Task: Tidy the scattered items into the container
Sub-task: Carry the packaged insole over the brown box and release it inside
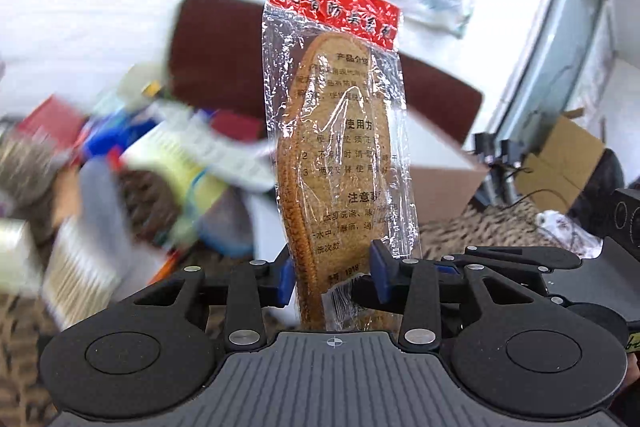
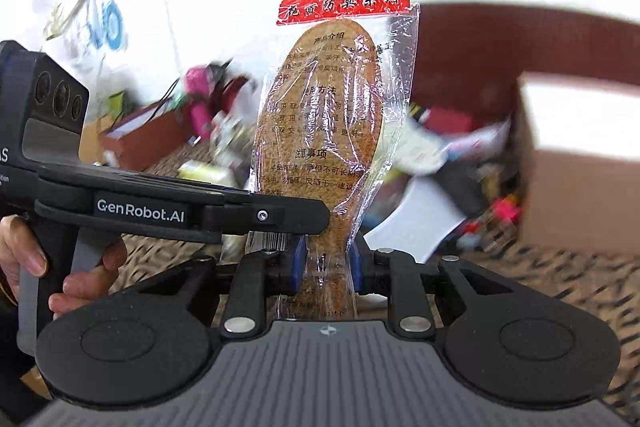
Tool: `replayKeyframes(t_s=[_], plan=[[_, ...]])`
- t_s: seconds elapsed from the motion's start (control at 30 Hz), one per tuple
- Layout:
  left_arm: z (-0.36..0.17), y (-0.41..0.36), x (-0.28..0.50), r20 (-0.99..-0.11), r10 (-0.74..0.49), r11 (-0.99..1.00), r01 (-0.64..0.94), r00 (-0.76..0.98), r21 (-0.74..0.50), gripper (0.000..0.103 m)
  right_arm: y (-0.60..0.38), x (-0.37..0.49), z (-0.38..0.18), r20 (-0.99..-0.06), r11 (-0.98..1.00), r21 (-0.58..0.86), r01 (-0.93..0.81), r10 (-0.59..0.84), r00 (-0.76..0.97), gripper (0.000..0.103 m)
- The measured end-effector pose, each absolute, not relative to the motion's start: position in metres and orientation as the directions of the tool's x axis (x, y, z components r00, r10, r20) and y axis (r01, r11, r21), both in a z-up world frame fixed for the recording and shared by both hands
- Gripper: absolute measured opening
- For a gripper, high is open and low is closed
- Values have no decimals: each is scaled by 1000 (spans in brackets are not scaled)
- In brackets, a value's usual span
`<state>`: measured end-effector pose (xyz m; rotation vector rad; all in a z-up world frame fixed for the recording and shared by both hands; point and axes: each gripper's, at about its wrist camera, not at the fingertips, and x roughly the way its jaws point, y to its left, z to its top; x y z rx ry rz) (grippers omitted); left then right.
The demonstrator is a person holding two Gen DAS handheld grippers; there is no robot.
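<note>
The left tongs (image 1: 334, 277) are pinching the bottom end of the insole pack (image 1: 338, 151), with a blue pad on each side of it. The right tongs (image 2: 327, 263) are pinching the same insole pack (image 2: 328, 131) near its heel, so both are squeezing one thing together. I think two grips are being used because the clear wrapper is thin and slippery and the pack is long and floppy. The pack is standing almost straight up in the air, with its red label on top. It is not touching anything below it. In the right wrist view, the person's left hand (image 2: 52, 259) is gripping the handle of the other tool, which is reaching across from the left.

Farther back, the brown cardboard box (image 1: 436, 183) is sitting open with a dark red inside wall. It is already holding a blurry jumble (image 1: 168, 163) of packets and papers. The pack is being held up near the box, maybe so it can go over the wall and drop in. It is not in the box yet.
</note>
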<state>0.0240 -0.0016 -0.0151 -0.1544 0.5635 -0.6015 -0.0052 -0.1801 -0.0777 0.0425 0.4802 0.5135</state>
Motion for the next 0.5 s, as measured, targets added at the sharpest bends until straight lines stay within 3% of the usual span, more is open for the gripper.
replayKeyframes(t_s=[0.3, 0.5], plan=[[40, -82, 87, -322, -675, 737, 626, 664, -254, 38, -234, 32, -23, -316, 954, -12, -298, 279, 907, 26], [60, -132, 140, -289, -689, 724, 652, 665, -225, 38, -269, 80, -9, -261, 974, -76, -212, 186, 947, 26]])
